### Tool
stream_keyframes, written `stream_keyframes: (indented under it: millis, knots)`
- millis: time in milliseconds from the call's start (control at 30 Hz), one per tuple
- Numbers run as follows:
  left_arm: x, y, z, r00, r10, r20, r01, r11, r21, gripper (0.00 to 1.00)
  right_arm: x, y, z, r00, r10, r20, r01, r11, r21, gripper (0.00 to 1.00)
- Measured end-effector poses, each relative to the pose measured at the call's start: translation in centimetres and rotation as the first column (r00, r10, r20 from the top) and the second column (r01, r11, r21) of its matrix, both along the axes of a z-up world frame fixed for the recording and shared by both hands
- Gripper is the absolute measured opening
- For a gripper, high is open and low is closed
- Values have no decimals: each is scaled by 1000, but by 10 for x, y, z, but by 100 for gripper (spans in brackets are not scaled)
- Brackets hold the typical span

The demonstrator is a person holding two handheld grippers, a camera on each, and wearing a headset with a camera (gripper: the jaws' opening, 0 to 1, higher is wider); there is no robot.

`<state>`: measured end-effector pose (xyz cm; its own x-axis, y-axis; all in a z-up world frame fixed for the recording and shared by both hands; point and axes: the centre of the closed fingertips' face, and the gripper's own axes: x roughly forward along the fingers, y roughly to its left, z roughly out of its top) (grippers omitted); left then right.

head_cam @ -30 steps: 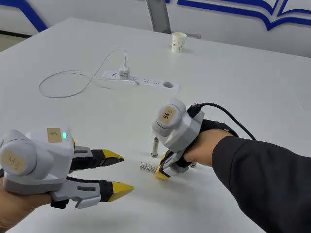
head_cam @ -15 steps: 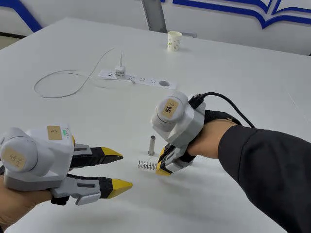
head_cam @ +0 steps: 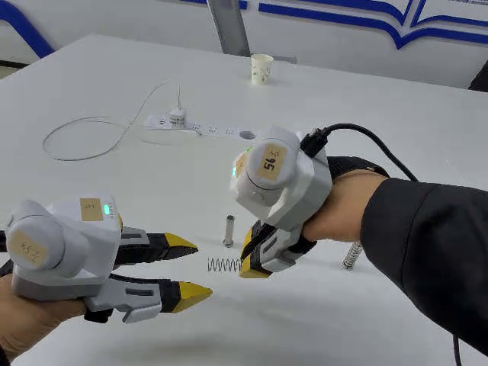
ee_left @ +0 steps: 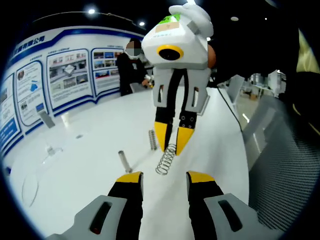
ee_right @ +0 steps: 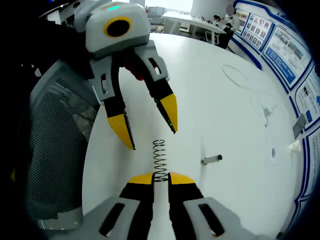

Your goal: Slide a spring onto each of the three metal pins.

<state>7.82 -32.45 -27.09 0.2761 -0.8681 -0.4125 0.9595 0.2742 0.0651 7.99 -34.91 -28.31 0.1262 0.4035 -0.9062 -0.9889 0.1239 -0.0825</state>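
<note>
My right gripper (head_cam: 248,267) is shut on one end of a loose spring (head_cam: 223,264), which sticks out sideways low over the white table toward my left gripper (head_cam: 187,268). The left gripper is open and holds nothing; its yellow tips sit a short way from the spring's free end. A bare metal pin (head_cam: 229,230) stands upright just behind the spring. In the right gripper view, the spring (ee_right: 160,159) runs from my right gripper (ee_right: 161,178) toward the open left gripper (ee_right: 149,125), with the pin (ee_right: 212,159) off to the side. Another pin wearing a spring (head_cam: 352,255) stands beside the right wrist.
A white power strip (head_cam: 202,128) with a plug and a looping white cable (head_cam: 76,141) lies further back on the table (head_cam: 396,137). A paper cup (head_cam: 261,69) stands near the far edge. A black cable (head_cam: 366,137) trails from the right gripper.
The right gripper has lifted and tilted a little, still holding the spring. The spring-covered pin has come out from behind the right hand. The left gripper has barely moved.
</note>
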Motion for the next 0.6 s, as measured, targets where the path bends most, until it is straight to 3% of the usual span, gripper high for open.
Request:
stream_keyframes:
  millis: [600]
  knots:
    - [-11,-12,6,997,-74,29,74,997,-8,17,-15,3,10,997,71,17,-71,997,-12,11]
